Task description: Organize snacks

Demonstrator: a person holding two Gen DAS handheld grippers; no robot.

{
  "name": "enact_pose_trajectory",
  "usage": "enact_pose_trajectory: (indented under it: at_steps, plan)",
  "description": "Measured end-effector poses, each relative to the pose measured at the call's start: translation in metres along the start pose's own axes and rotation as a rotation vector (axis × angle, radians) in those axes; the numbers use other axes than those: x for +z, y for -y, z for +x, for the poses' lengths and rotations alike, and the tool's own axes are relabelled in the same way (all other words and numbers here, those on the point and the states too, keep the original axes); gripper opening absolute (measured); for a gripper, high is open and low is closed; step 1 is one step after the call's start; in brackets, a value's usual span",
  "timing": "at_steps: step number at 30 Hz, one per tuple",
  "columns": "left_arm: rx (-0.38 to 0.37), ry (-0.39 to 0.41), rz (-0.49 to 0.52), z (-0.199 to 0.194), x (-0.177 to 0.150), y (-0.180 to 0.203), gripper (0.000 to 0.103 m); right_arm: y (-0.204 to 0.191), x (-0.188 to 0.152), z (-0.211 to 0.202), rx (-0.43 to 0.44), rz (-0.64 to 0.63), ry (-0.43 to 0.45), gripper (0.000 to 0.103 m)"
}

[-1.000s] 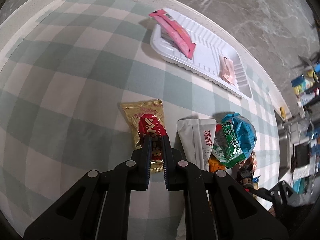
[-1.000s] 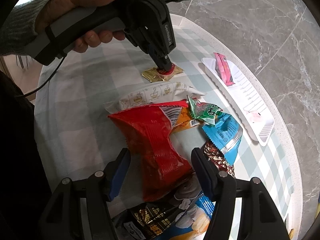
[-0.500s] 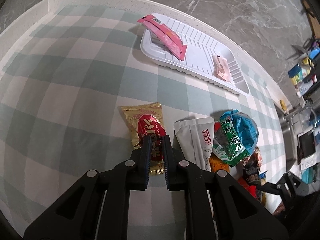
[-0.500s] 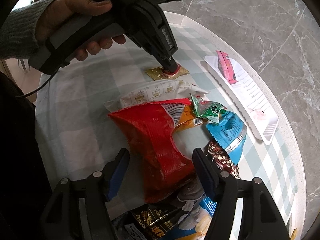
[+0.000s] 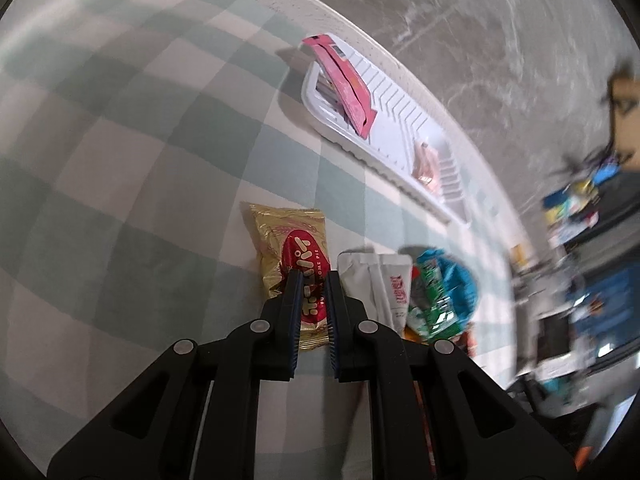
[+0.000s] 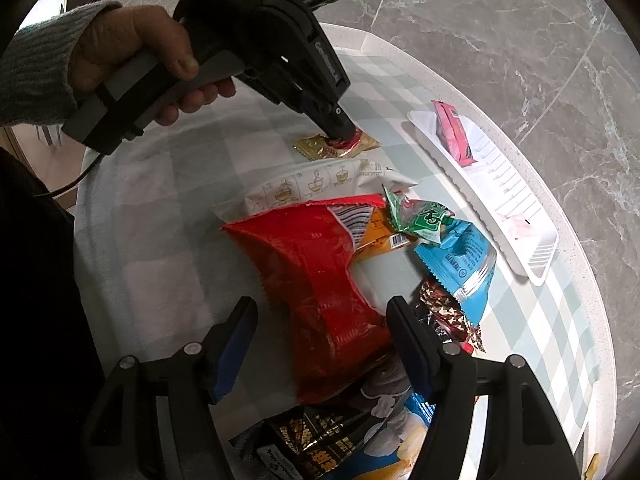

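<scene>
A gold packet with a red oval label lies on the checked cloth. My left gripper is shut on its near half, and the wrapper looks pinched up at the tips in the right wrist view, where the packet sits under that gripper held by a hand. The white ribbed tray beyond holds a long pink packet and a small pale pink one. My right gripper hangs open over a red bag, its fingers either side of it.
A white pouch, a green packet, a blue packet and several darker packets lie heaped around the red bag. The tray runs along the table's far right edge. Marble floor lies beyond the table.
The left gripper has shifted and tilted, still shut on the gold packet; its view is now blurred and the tray sits further right. The right gripper has stayed put.
</scene>
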State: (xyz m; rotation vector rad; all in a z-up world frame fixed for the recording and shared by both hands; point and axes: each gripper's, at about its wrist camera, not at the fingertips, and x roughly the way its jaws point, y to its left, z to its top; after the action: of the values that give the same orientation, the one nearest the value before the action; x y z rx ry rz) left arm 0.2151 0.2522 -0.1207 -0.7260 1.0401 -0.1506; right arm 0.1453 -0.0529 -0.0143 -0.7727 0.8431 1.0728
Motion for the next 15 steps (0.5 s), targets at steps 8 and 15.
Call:
enact_pose_trajectory:
  at_steps: [8, 15]
  plan:
    - [-0.106, -0.051, -0.135, -0.002, 0.011, -0.02, 0.017, -0.005, 0.001, -0.002, 0.0, -0.011, 0.002, 0.072]
    - [-0.19, -0.007, -0.1, -0.016, 0.018, -0.003, 0.102, -0.008, -0.002, -0.006, -0.004, -0.005, 0.005, 0.072]
